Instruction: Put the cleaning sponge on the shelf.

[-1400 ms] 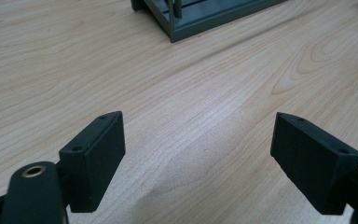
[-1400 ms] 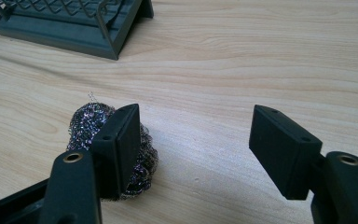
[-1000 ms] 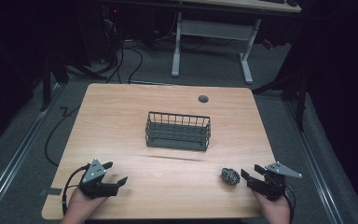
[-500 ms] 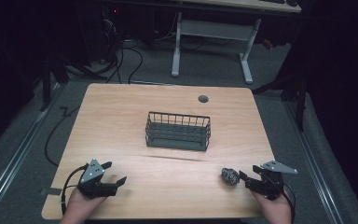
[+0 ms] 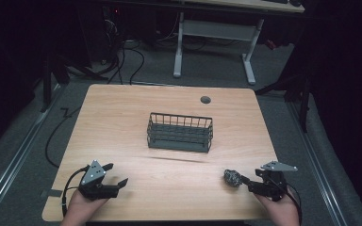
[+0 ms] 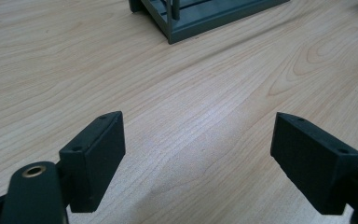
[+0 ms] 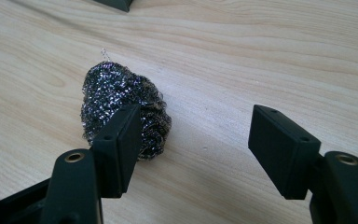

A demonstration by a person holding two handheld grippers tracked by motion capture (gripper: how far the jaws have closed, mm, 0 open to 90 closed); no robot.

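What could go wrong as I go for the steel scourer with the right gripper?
The scourer sits off-centre, ahead of one finger of the right gripper rather than between the open jaws; closing now would likely nudge it aside. It is springy and rounded, so a shallow pinch may slip. Loose wire strands could snag on the wire basket during the drop.

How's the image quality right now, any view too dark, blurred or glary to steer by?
High view: the table is evenly lit, surroundings nearly black, the wire basket casts a thin shadow. Left gripper view: sharp wood grain, soft shadow under the left claw. Right gripper view: the steel wool scourer sparkles without glare; the right claw looks slightly soft up close.
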